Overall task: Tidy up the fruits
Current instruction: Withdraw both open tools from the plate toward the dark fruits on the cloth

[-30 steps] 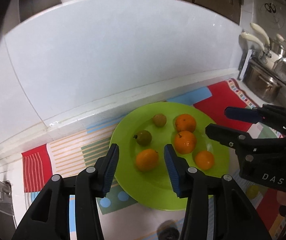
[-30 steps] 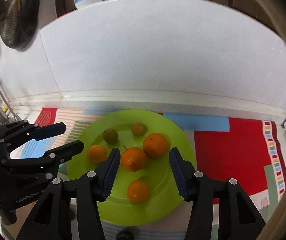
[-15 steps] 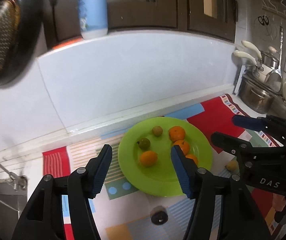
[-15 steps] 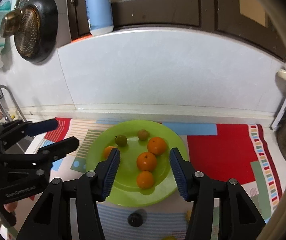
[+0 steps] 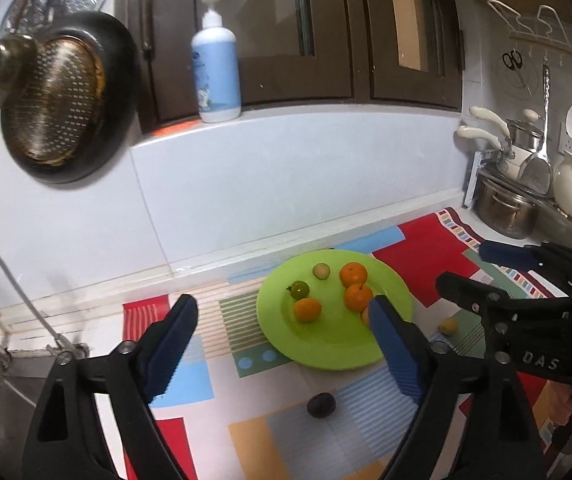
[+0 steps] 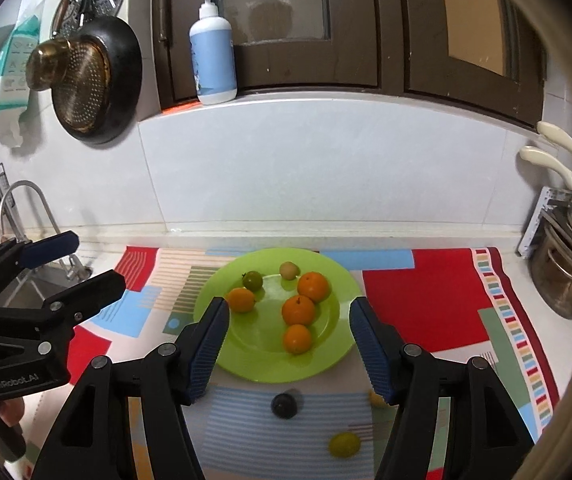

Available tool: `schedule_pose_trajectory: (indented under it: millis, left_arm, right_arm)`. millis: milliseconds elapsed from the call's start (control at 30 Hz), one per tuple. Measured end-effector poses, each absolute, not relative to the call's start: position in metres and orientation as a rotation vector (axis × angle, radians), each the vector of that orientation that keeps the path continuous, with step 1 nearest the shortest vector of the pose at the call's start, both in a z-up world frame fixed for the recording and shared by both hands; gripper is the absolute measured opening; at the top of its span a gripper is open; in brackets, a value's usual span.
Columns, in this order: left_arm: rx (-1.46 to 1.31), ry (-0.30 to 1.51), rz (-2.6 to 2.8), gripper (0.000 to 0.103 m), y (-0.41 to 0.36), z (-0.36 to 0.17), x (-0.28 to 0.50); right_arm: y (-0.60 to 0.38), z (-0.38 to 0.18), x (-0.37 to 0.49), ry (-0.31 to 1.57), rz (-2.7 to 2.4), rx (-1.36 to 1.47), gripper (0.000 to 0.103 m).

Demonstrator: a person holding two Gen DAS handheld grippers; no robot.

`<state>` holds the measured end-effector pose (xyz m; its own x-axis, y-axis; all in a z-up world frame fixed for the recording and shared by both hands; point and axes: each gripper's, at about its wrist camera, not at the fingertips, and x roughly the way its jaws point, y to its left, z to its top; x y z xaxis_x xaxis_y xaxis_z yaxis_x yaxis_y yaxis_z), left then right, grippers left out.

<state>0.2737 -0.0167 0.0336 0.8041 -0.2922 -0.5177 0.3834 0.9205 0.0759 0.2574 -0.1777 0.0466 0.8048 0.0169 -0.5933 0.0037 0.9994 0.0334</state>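
Right wrist view shows us both tools held above the counter [image 6: 426, 240], apart from the fruit: our right hand-held gripper [image 6: 288, 346] and left hand-held gripper [image 6: 85, 260] each gape wide and hold nothing. Four oranges [image 6: 298, 310] and two small fruits sit on the green plate [image 6: 326, 364]; a dark plum [image 6: 284, 405] and a yellow-green fruit [image 6: 344, 445] lie nearer on the patterned mat [image 6: 426, 300].

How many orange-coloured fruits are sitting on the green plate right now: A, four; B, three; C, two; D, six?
A: the right wrist view shows four orange fruits on the green plate, beside one green fruit and one small tan fruit.
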Motion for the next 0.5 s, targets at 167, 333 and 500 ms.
schedule_pose_trajectory:
  millis: [167,333,500]
  left_arm:
    - [0.190,0.507,-0.334,0.094,-0.010,0.027,0.257]
    - [0.175,0.516,-0.327,0.096,-0.005,0.017,0.245]
    - [0.181,0.524,-0.329,0.096,-0.002,0.007,0.236]
  right_arm:
    - [-0.172,0.047,0.238,0.609,-0.016,0.017,0.073]
    - [-0.167,0.042,0.222,0.600,-0.027,0.004,0.073]
    - [-0.163,0.035,0.211,0.586,-0.043,-0.018,0.073]
